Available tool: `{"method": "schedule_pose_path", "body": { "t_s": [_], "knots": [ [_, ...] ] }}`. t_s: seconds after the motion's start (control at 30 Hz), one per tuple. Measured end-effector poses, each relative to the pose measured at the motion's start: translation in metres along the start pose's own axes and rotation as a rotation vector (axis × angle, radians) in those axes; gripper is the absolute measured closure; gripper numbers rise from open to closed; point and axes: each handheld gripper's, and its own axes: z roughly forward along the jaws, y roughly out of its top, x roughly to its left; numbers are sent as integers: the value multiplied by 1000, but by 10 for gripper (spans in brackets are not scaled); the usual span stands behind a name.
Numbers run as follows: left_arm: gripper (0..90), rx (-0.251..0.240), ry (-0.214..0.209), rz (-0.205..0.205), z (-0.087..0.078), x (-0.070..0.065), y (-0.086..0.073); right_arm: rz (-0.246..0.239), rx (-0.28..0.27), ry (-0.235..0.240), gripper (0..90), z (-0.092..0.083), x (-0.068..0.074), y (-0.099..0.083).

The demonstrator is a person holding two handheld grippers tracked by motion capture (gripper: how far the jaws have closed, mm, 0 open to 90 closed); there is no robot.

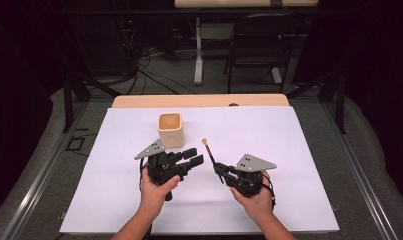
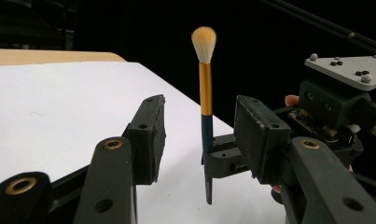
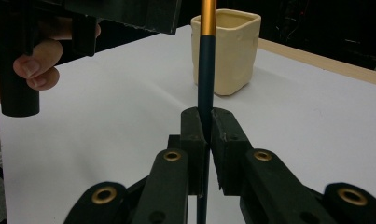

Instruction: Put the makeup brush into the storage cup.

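A makeup brush [image 1: 210, 156] with a dark handle, gold ferrule and pale bristles stands nearly upright, bristles up. My right gripper [image 1: 220, 171] is shut on the lower part of its handle [image 3: 206, 60], its jaws [image 3: 205, 123] pressed together around it. My left gripper [image 1: 195, 156] points toward the brush from the left. In the left gripper view its two pads stand apart on either side of the brush [image 2: 205, 93], neither one touching it. A cream square cup [image 1: 170, 129] stands open and upright just behind the left gripper.
A white sheet [image 1: 269, 140] covers the wooden table [image 1: 199, 100]. A dark chair [image 1: 261, 45] and cables stand on the floor beyond the far edge. A person's hand [image 3: 36, 60] holds the left gripper's grip.
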Motion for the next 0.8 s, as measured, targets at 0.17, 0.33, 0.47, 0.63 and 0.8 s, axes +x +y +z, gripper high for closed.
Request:
{"method": "schedule_pose_path", "body": {
  "t_s": [0.17,0.33,0.47,0.63,0.8],
  "knots": [
    [535,0,-10,-6,4,-1,1,1,0,0,837,0,0,0],
    [537,2,-19,-4,8,-3,2,3,-1,1,836,0,0,0],
    [550,3,-27,-4,11,-4,2,3,-3,1,837,0,0,0],
    [559,9,-35,-8,15,-5,2,0,-12,-2,837,-1,0,0],
    [566,7,-37,-20,18,-4,2,-5,-9,-3,836,-2,-1,1]
  ]
}}
